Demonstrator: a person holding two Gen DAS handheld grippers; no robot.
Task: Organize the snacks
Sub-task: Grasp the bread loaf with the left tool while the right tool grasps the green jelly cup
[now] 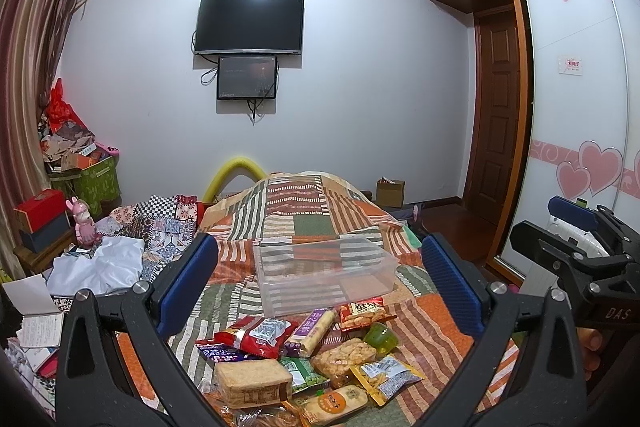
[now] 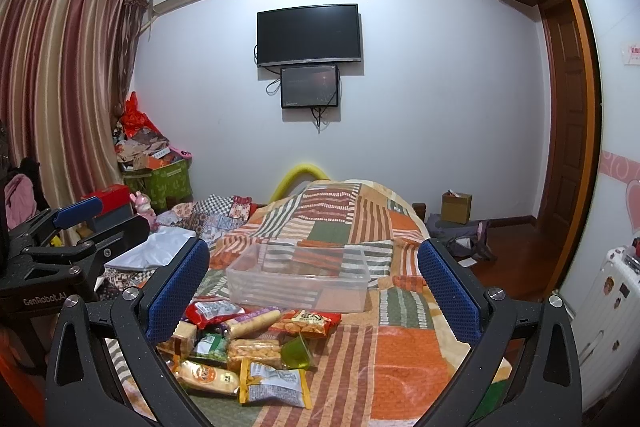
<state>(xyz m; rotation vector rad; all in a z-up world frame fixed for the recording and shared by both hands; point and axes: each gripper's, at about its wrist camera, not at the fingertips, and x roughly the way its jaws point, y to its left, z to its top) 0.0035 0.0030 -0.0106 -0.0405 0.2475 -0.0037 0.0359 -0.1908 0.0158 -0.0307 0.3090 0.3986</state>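
Note:
A pile of several snack packets (image 1: 304,359) lies on the patchwork bedspread (image 1: 436,339), just in front of a clear plastic bin (image 1: 324,275) that holds nothing. The pile includes a red packet (image 1: 256,333), a green jelly cup (image 1: 378,337) and a wrapped bread block (image 1: 252,383). My left gripper (image 1: 318,283) hovers open above the pile, holding nothing. In the right wrist view the same snacks (image 2: 248,347) lie low and left, with the bin (image 2: 298,277) beyond them. My right gripper (image 2: 312,287) is open and holds nothing; it also shows at the right edge (image 1: 576,247).
Crumpled cloth and papers (image 1: 104,259) lie on the bed's left side. A green box full of clutter (image 1: 88,175) stands by the curtain. A wardrobe with a sliding door (image 1: 580,107) and a white suitcase (image 2: 608,303) are to the right. A cardboard box (image 2: 456,207) sits on the floor.

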